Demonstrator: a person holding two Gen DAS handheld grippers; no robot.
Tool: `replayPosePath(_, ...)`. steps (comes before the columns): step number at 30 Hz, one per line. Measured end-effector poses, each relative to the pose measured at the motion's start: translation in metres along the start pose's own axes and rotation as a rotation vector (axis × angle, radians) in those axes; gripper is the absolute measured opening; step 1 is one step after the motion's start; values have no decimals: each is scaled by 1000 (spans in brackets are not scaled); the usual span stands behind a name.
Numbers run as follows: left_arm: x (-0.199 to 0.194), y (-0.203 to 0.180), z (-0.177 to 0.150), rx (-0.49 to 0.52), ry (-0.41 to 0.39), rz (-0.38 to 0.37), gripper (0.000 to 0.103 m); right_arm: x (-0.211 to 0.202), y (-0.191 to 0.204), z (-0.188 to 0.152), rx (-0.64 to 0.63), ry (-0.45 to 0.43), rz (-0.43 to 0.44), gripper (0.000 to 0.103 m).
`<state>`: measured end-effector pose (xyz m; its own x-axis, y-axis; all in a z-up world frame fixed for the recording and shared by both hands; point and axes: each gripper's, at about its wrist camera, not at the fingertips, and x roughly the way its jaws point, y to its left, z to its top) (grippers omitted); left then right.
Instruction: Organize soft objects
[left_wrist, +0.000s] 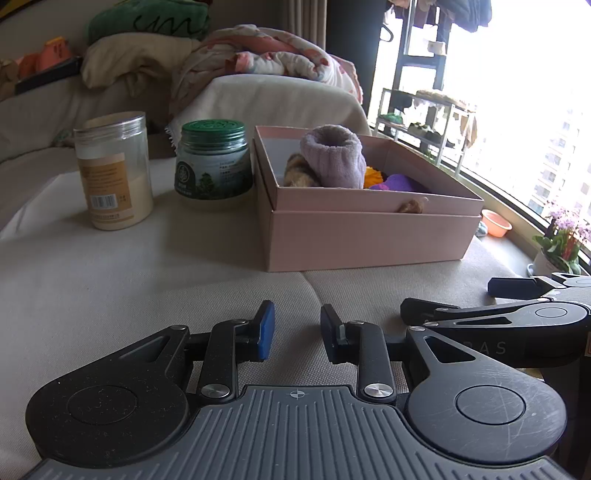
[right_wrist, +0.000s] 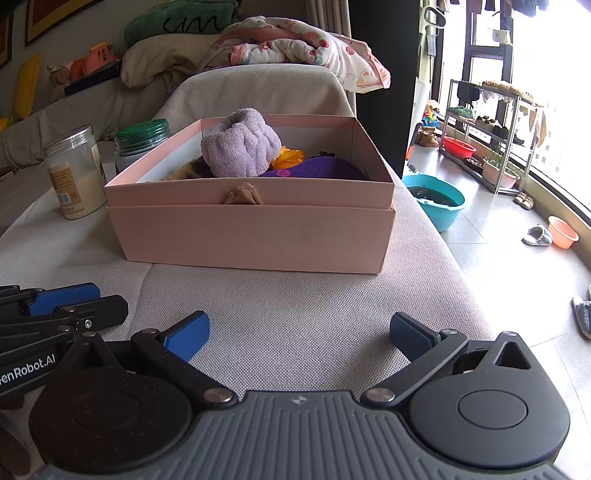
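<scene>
A pink cardboard box (left_wrist: 369, 240) (right_wrist: 255, 236) stands on the beige cushion ahead of both grippers. Inside it a rolled lilac fleece piece (left_wrist: 334, 157) (right_wrist: 242, 146) sits on top, beside a brown furry item (left_wrist: 299, 173), an orange piece (right_wrist: 286, 155) and a purple cloth (left_wrist: 397, 182) (right_wrist: 314, 168). My left gripper (left_wrist: 297, 332) hovers low over the cushion, its jaws partly apart with nothing between them. My right gripper (right_wrist: 299, 334) is open wide and empty, a short way in front of the box. Each gripper shows at the edge of the other's view.
A clear jar of pale powder (left_wrist: 114, 170) (right_wrist: 75, 171) and a green-lidded jar (left_wrist: 214, 158) (right_wrist: 142, 138) stand left of the box. Piled bedding (right_wrist: 295, 48) lies behind. To the right the cushion ends above a tiled floor with a blue basin (right_wrist: 436, 201).
</scene>
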<state>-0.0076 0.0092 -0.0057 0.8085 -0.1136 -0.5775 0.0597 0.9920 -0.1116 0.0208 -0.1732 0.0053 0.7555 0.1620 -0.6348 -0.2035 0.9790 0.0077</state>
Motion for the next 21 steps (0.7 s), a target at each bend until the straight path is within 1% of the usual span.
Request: replayPosePath(21,1,-1,0,4,0,4,30,1,1,0,0,0,0,103)
